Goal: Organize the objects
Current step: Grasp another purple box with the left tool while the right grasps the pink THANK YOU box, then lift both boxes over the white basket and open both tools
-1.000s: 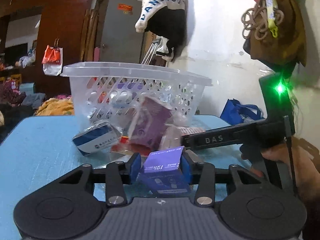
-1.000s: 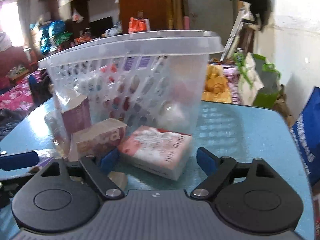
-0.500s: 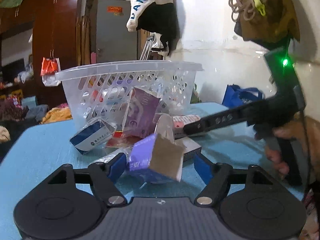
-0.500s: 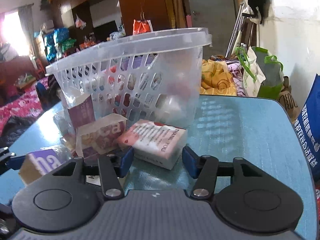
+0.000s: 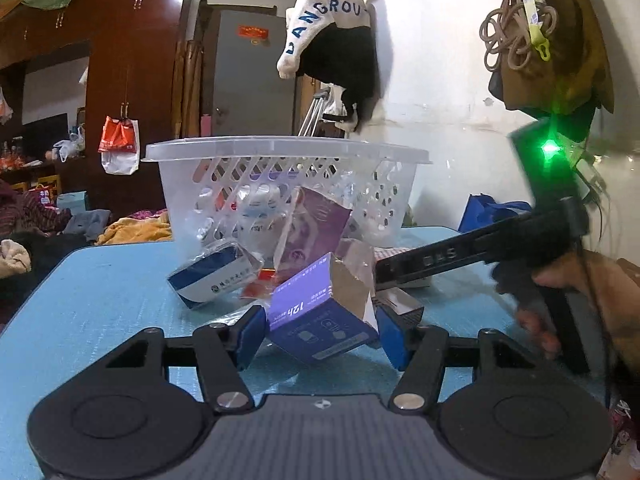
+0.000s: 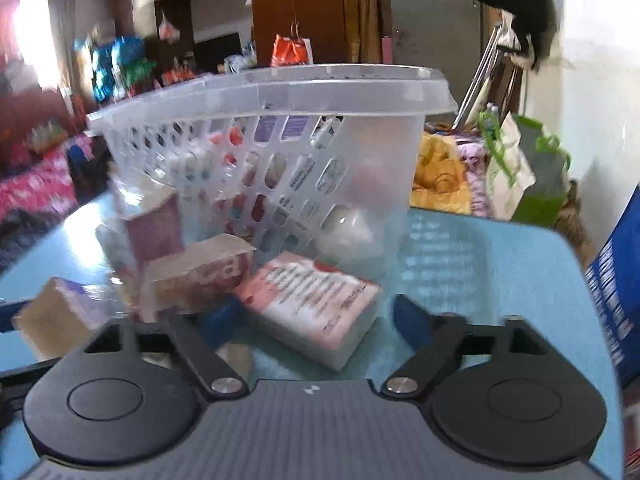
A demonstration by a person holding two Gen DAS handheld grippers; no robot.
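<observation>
boxes (image 6: 308, 300) crowd basket (image 6: 280, 88) front, right clear

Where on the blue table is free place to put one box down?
Bare table lies left of the blue-and-white box, and more right of the basket and the pink box. Directly before the basket, boxes crowd together.

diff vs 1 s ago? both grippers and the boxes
The left gripper let the purple box go, then closed back around it; the box has tipped onto an edge. The right gripper closed toward the pink box, then reopened wide; that box is ungripped. The basket and table are unchanged.
</observation>
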